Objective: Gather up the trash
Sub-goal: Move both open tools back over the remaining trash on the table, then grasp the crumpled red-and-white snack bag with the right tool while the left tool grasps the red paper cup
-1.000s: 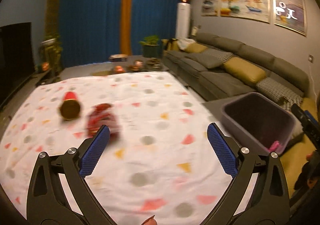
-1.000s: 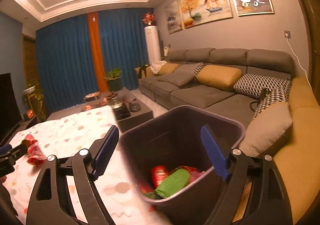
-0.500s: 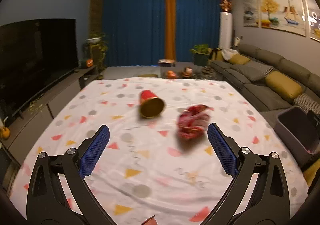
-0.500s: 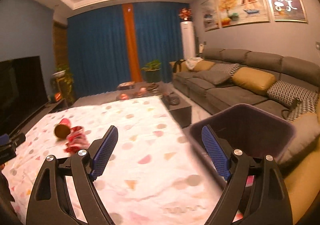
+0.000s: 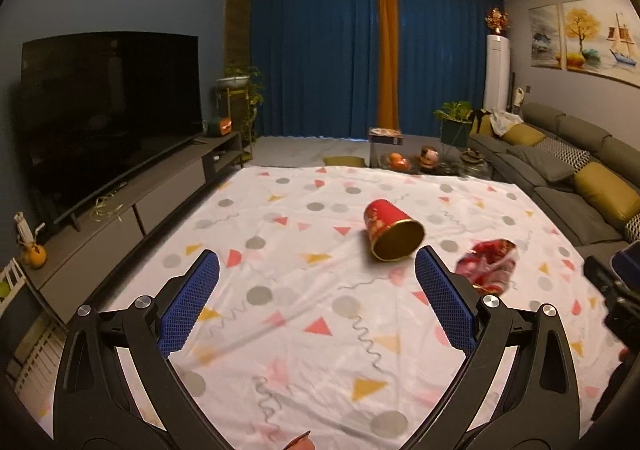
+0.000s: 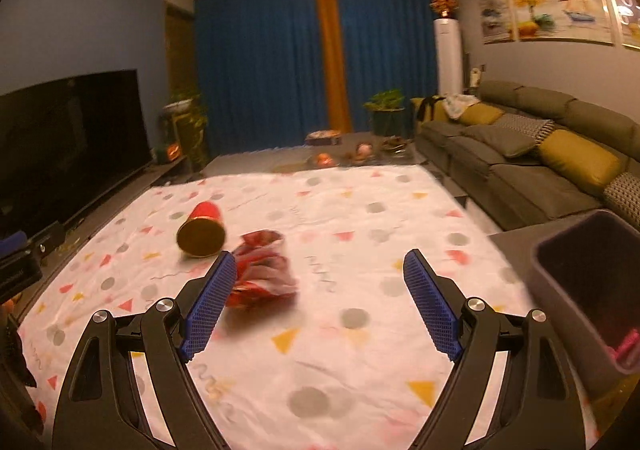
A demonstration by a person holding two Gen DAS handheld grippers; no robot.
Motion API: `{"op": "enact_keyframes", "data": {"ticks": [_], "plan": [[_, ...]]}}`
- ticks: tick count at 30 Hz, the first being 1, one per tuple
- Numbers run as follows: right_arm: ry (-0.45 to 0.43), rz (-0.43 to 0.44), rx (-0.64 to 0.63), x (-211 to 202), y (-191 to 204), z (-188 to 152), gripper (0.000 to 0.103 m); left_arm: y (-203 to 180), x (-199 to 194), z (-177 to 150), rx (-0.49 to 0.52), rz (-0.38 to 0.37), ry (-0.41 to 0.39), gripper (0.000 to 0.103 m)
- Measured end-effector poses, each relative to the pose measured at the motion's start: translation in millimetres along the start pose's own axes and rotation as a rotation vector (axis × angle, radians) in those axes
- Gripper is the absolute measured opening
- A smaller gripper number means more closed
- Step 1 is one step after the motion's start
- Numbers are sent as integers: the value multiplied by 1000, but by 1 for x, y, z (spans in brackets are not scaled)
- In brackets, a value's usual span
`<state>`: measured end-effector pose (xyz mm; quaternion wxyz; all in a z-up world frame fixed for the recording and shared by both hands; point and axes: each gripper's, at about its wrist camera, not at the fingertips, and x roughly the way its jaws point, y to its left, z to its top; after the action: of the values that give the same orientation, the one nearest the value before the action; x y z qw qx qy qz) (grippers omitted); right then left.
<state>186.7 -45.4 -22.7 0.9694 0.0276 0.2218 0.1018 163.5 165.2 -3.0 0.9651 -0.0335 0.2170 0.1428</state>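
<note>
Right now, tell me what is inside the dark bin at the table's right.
In the right wrist view the dark bin shows only a bit of pink near its bottom corner. Its near wall and the picture's edge hide the rest of its inside.

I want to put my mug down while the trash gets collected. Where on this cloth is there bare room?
Bare: the cloth between the television-side edge and the red can, and the far strip toward the curtains. Also bare between the crumpled red wrapper and the bin. Crowded: the middle, where can and wrapper lie close together.
</note>
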Motion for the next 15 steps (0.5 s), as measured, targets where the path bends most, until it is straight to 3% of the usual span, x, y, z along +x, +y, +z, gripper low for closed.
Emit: {"op": "enact_keyframes", "data": {"ticks": [12,15], "plan": [[120,32,-19,89,37,0,83,4,42,8,-9,-36,0,97],[152,30,-11,106,38,-1,79,1,53,8,-12,-51,3,97]]}}
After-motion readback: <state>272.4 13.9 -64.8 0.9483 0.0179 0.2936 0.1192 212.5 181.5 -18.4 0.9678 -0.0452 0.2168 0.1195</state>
